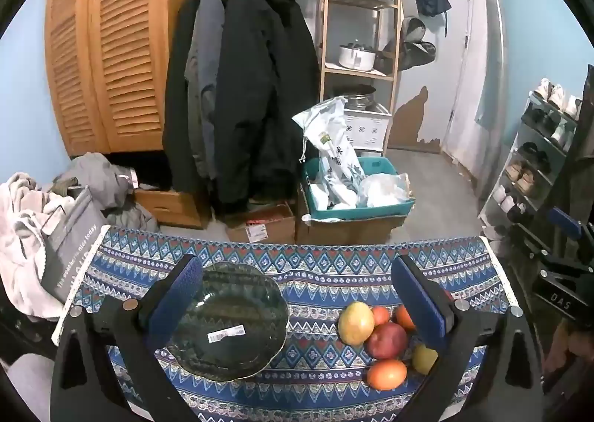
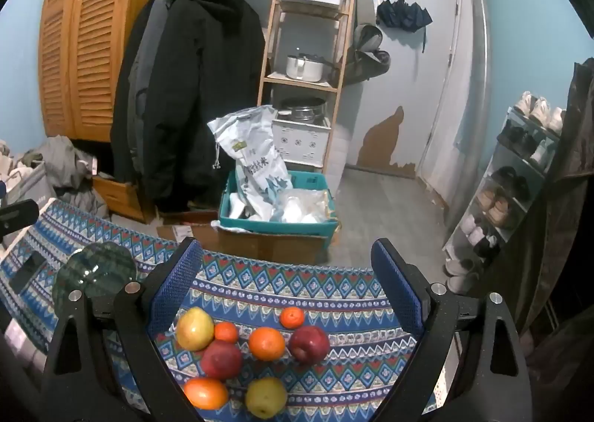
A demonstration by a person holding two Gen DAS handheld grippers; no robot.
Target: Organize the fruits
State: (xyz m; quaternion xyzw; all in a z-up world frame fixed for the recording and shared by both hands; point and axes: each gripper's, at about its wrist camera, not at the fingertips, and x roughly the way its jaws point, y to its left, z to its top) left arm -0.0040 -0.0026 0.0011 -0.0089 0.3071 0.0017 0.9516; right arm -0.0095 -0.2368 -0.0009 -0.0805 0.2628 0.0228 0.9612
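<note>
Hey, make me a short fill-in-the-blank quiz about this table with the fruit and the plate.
1. The fruits lie loose on a patterned ____.
2. The dark green glass plate holds ____ fruit.
3. The jaws of both the left gripper and the right gripper stand ____.
4. In the left wrist view the plate lies to the ____ of the fruit.

Missing words: tablecloth; no; open; left

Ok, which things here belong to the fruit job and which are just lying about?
Job: fruits, glass plate, left gripper and right gripper, both open.
Lying about: coats, teal bin, rice bag, shoe rack, pots.
</note>
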